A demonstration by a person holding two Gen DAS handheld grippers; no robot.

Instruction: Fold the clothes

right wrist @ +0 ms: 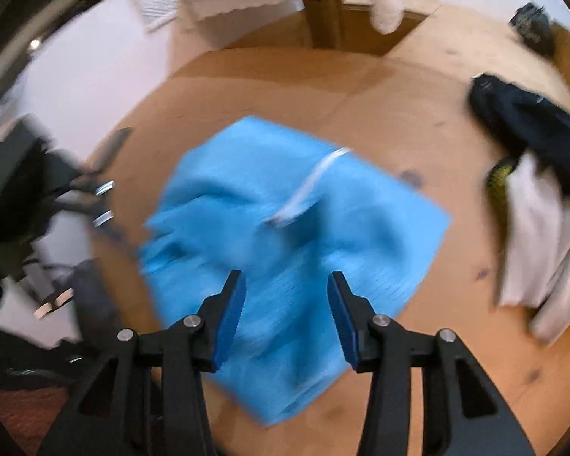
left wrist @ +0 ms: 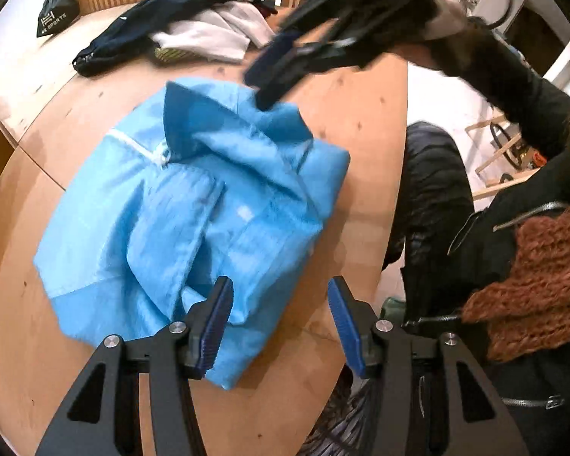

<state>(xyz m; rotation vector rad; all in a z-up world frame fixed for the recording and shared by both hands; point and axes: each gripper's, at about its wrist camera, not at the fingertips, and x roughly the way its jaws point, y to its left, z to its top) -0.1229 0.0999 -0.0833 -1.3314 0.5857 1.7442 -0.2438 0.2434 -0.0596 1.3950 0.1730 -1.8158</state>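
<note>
The right wrist view was smeared with motion blur, so the folds of the light blue garment (right wrist: 285, 250) were hard to read there; only its white drawstring (right wrist: 311, 186) stood out. One blue garment, roughly folded into a bundle, lay in the middle of the wooden table (left wrist: 361, 114), clearer in the left wrist view (left wrist: 193, 220). The left gripper (left wrist: 281, 323) hung over the near edge of the bundle with its jaws spread wide, holding nothing; one blue pad overlapped the cloth, though contact could not be judged. The right gripper (right wrist: 287, 315) was likewise released, jaws apart above the garment, empty. In the left view it showed as a blurred dark shape (left wrist: 277, 72) at the garment's far edge, its tips hard to make out. One heap of other clothes (left wrist: 193, 26), dark navy over white, sat at the far side, well apart. One small black drawstring bag (left wrist: 57, 11) stood beyond it, contents hidden. The person's dark jacket and rust-coloured knitted scarf (left wrist: 539, 285) were cut off at the right.
</note>
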